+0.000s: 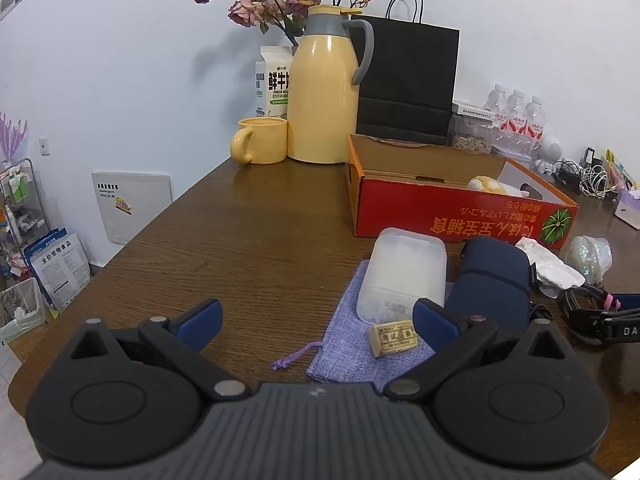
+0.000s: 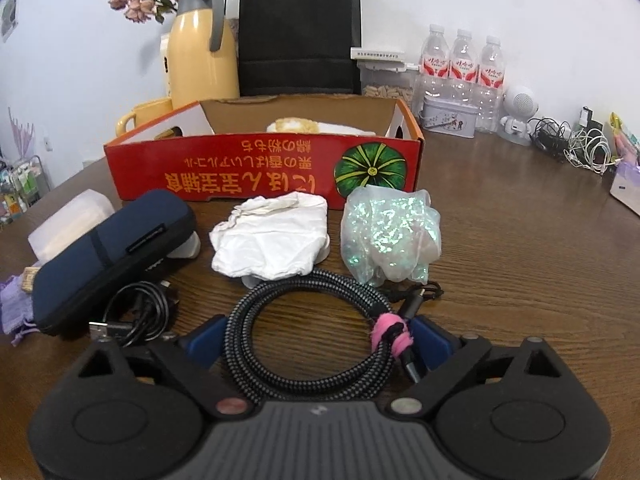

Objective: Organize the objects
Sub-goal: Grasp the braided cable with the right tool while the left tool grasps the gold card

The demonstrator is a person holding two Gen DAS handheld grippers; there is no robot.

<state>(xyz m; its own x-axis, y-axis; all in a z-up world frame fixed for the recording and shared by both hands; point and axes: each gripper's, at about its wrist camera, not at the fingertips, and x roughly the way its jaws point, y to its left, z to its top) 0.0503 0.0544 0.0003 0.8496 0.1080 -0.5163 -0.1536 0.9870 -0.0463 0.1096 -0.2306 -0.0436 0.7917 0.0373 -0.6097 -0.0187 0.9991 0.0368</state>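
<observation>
Here, at the largest scale, the bench (image 2: 520,240) carries a red cardboard box (image 2: 264,168), open at the top, with something pale and yellow lying inside it. I take the box for the likely destination (a judgement, since the task only says to organize). In front of it lie a navy zip case (image 2: 108,252), a white crumpled cloth (image 2: 268,240), an iridescent plastic bag (image 2: 390,236) and a thin black cable (image 2: 140,316).

Nearest me, the braided cable (image 2: 304,320), coiled and tied with a pink band (image 2: 390,338), rests flat on the bench. My right gripper (image 2: 316,340) straddles it: jaws wide, one blue pad outside each edge of the coil, neither visibly pressing. The coil should be light and springy yet floppy. I would pinch it at the pink band, where the loops are bound, so that it does not unwind. The thin black cable lies close on the left and could snag.

My left gripper (image 1: 316,320) hovers with jaws spread and empty, above a lilac pouch (image 1: 360,340), beside a frosted plastic box (image 1: 402,276) and a small tan eraser (image 1: 394,338).
</observation>
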